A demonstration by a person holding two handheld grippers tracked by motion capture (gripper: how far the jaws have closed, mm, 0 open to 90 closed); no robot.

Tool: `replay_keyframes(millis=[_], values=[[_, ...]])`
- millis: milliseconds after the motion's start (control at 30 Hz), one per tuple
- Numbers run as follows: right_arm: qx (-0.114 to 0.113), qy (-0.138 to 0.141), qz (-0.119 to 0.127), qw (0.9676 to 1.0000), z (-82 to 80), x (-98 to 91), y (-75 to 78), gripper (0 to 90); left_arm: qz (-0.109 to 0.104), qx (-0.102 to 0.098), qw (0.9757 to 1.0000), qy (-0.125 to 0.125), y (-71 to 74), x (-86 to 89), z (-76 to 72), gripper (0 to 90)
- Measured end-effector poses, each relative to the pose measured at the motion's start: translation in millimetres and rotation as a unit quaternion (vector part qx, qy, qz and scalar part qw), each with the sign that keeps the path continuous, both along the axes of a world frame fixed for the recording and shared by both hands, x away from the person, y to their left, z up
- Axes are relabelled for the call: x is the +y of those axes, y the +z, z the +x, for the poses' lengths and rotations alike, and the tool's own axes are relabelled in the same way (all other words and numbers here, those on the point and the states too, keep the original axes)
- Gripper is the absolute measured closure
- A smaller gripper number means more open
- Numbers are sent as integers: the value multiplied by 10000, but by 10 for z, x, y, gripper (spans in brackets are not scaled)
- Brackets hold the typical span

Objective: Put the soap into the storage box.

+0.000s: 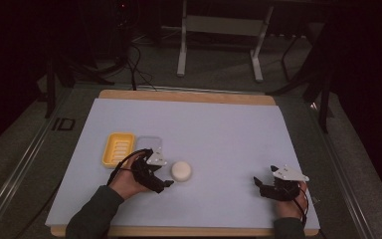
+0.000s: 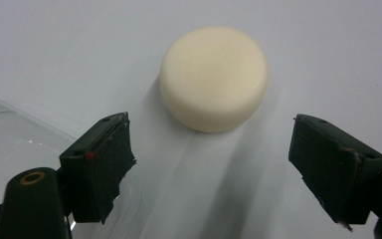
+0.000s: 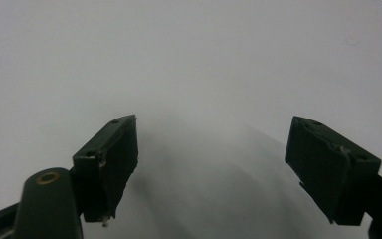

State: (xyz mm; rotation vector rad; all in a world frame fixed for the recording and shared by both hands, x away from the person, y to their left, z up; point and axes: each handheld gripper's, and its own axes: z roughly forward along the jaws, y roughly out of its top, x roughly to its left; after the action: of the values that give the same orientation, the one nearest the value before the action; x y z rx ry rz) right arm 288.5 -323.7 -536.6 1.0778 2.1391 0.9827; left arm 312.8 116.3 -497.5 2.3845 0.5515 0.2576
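My left gripper (image 2: 211, 159) hangs open just short of the soap (image 2: 214, 77); soap lies outside the yellow dish (image 1: 118, 148), ungrasped.

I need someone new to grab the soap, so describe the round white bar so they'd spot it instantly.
On the pale mat, look toward its near left part, just right of the yellow soap dish and clear lid. The round white bar lies there, a thick cream puck: the one round thing.
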Motion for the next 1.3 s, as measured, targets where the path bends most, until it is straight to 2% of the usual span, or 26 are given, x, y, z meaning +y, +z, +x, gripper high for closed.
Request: replay_keyframes(millis=[267, 667, 900, 1300], values=[[5, 2, -5, 10000, 0, 1, 0, 207, 86, 86, 9999, -119, 18, -54, 33, 151], [6, 21, -23, 10000, 3, 5, -2, 207, 363, 180, 9989, -253, 46, -171, 91, 140], [6, 29, -34, 10000, 3, 8, -3, 207, 551, 291, 9976, -306, 38, -236, 148, 127], [9, 32, -44, 10000, 3, 9, -3, 207, 722, 418, 9959, -345, 15, -305, 229, 110]])
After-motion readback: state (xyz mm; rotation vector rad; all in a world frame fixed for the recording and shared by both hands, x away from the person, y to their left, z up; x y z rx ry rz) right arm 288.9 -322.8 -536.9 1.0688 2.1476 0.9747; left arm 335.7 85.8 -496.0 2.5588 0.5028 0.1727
